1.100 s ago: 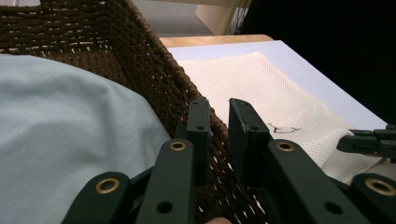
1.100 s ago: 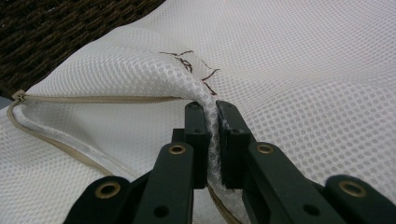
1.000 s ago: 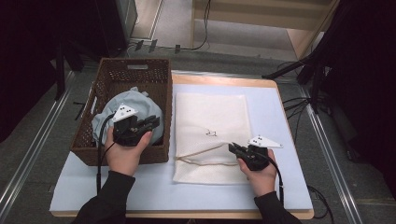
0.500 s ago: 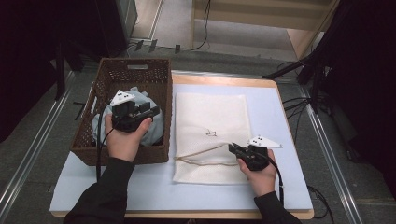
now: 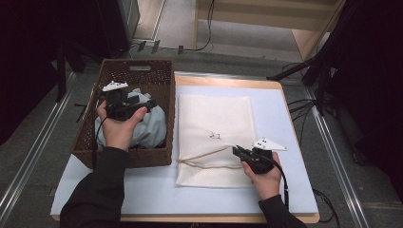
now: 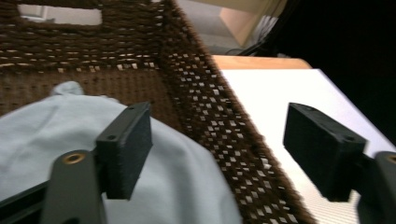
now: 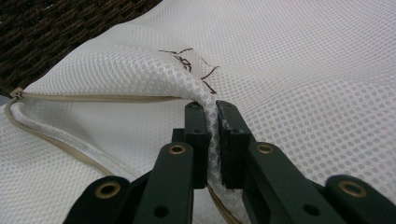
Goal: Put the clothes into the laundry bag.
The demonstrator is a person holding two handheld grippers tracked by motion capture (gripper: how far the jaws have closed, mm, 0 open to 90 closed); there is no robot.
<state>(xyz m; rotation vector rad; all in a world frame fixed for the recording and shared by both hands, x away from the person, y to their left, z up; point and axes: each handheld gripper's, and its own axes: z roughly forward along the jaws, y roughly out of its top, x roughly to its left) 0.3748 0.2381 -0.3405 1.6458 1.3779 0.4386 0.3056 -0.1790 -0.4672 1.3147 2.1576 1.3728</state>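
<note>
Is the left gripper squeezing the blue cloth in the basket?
No, the left gripper has its jaws wide apart with nothing between them, above the blue cloth and the basket wall.

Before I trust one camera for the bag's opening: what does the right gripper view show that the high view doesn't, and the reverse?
Right gripper view: the right gripper with its jaws pinched on the mesh fabric beside the open tan zipper, and the weave up close.

High view: the whole mesh bag on the white mat, and the left gripper over the light blue cloth in the wicker basket.

Both: the mesh bag, its dark mark, the right gripper and a part of the basket.
</note>
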